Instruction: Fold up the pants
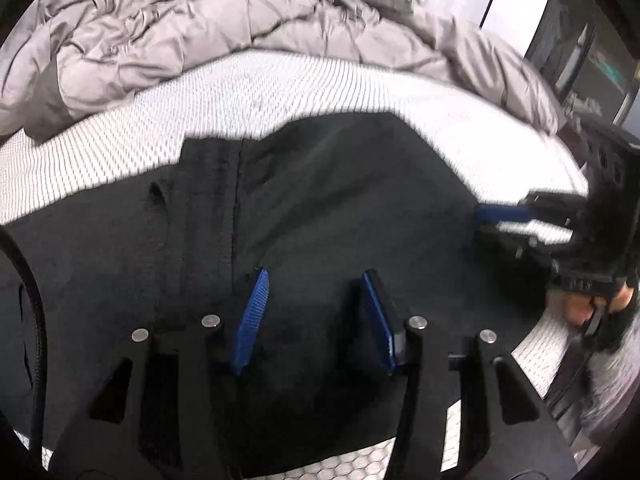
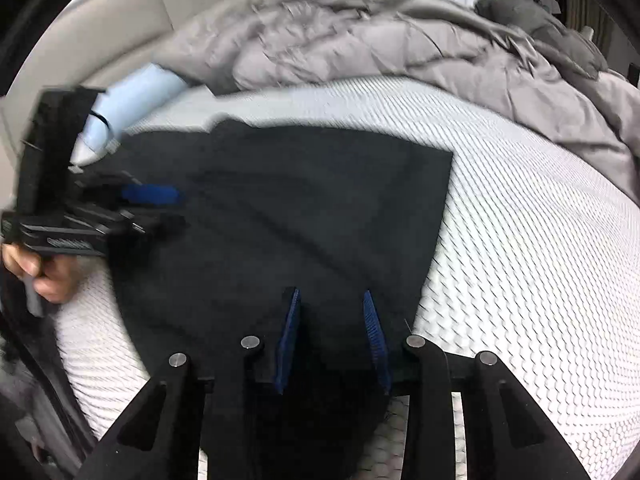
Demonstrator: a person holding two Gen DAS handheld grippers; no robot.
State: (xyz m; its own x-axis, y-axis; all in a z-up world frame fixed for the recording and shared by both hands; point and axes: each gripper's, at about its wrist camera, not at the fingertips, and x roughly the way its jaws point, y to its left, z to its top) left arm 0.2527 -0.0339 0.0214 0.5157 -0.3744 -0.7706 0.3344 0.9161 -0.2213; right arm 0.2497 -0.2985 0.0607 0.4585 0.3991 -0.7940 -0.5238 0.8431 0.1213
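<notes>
A: Pants (image 1: 320, 208) lie flat on the mattress (image 1: 260, 92), dark cloth spread wide. Duvet (image 1: 180, 28) is bunched at the far side, likely shoved clear to give a folding surface.

B: Claws?

A: Left gripper (image 1: 312, 280) has its jaws spread, nothing pinched, hovering over the near edge of the cloth. Right gripper (image 2: 332, 300) likewise parted and empty, over the other end.

B: Why one per end?

A: My guess: to pinch both corners together, so the fold lifts evenly.

Wrist cameras close above pants (image 1: 320, 208) (shared), facing duvet (image 2: 400, 48)
</notes>
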